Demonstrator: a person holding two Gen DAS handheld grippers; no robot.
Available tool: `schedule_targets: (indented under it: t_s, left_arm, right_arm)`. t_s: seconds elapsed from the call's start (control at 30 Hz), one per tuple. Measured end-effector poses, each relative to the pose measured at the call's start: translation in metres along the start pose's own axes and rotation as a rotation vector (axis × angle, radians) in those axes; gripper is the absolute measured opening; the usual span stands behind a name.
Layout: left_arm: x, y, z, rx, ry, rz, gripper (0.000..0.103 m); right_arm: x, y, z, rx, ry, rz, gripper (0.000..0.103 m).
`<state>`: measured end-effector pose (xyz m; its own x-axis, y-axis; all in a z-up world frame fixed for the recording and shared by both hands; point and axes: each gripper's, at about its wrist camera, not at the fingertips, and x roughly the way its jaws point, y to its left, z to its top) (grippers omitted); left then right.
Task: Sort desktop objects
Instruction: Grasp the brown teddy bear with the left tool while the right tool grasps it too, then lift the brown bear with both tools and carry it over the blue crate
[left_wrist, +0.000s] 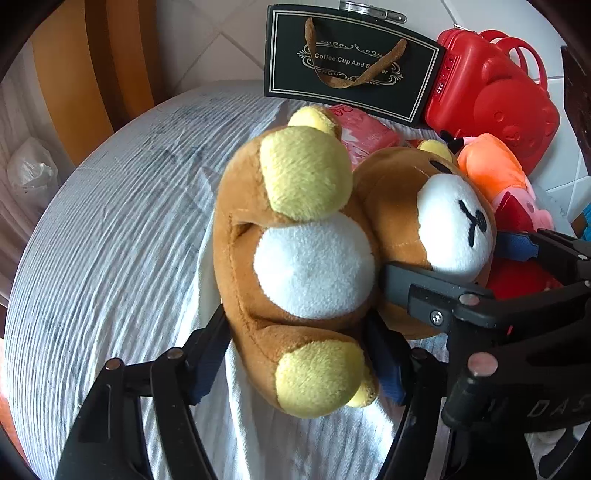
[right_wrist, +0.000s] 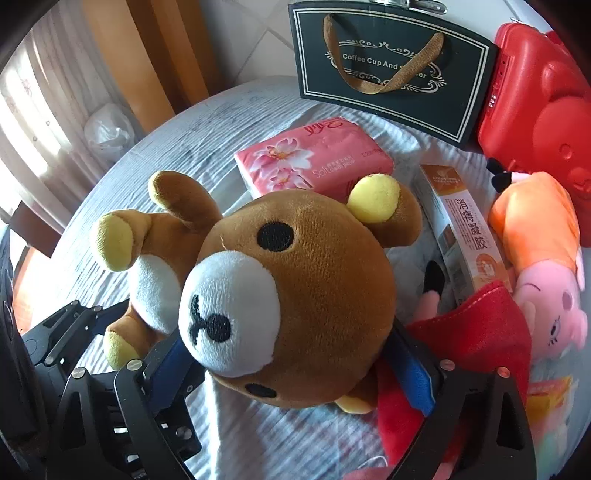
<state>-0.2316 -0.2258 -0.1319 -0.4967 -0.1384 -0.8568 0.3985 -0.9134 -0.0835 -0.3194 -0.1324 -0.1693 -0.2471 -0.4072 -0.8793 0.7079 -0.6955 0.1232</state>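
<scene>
Both grippers are on the brown plush bear (right_wrist: 295, 295), which lies over the white crinkled tablecloth (left_wrist: 110, 221) of a round table. Left gripper (left_wrist: 299, 354): jaws closed against the bear's lower body, one blue-padded finger on each flank, just above the yellow-soled foot; white belly patch faces the left wrist camera. Right gripper (right_wrist: 291, 362): jaws pressed on either side of the bear's head, blue pads (right_wrist: 413, 373) touching the cheeks; muzzle and black eyes face the right wrist camera. In the left wrist view the right gripper's black finger enters from the right and sits under the bear's chin. Whether the bear rests on the cloth or is lifted just clear of it: cannot tell. Behind the bear's head, a pink tissue pack (right_wrist: 314, 158) lies flat on the cloth. Just right of the head, a long white-and-orange box (right_wrist: 461, 236) with printed characters lies flat, beside a pink pig plush (right_wrist: 546, 280) in orange and red fabric. At the back of the table stands a black gift bag (right_wrist: 391, 62) lettered "Coffee Cup And S…er", brown ribbon handle; a red bear-embossed case (right_wrist: 535, 110) stands touching its right side.
</scene>
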Motion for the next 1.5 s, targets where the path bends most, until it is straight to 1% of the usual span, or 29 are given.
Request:
schedule_targets:
  t_s: [0.17,0.33,0.57,0.73,0.87,1.0,1.2,1.4,1.5]
  left_arm:
    - [-0.029,-0.004,0.001,0.026,-0.058,0.011,0.069]
    - [-0.067,-0.010,0.003,0.050,-0.132,-0.001,0.069]
    - [-0.122,-0.033,0.000,0.103,-0.231,-0.035,0.069]
    - [-0.162,-0.056,-0.007,0.153,-0.301,-0.074,0.069]
    - [-0.192,-0.083,-0.016,0.206,-0.355,-0.104,0.069]
    - [-0.218,-0.115,-0.023,0.258,-0.401,-0.152,0.069]
    - [-0.253,-0.180,-0.036,0.349,-0.461,-0.239,0.069]
    - [-0.291,-0.260,-0.055,0.445,-0.532,-0.344,0.069]
    - [-0.308,-0.309,-0.071,0.499,-0.561,-0.400,0.069]
  right_arm:
    - [-0.026,0.002,-0.002,0.010,-0.052,0.022,0.096]
    - [-0.066,0.007,-0.004,0.007,-0.127,0.010,0.096]
    - [-0.135,0.013,-0.020,0.010,-0.231,-0.042,0.096]
    - [-0.191,0.010,-0.043,0.026,-0.312,-0.099,0.096]
    - [-0.235,0.003,-0.066,0.055,-0.375,-0.141,0.096]
    - [-0.278,-0.012,-0.090,0.095,-0.435,-0.189,0.096]
    - [-0.346,-0.050,-0.134,0.165,-0.511,-0.278,0.096]
    - [-0.424,-0.095,-0.185,0.242,-0.593,-0.390,0.096]
    - [-0.464,-0.121,-0.216,0.283,-0.626,-0.453,0.096]
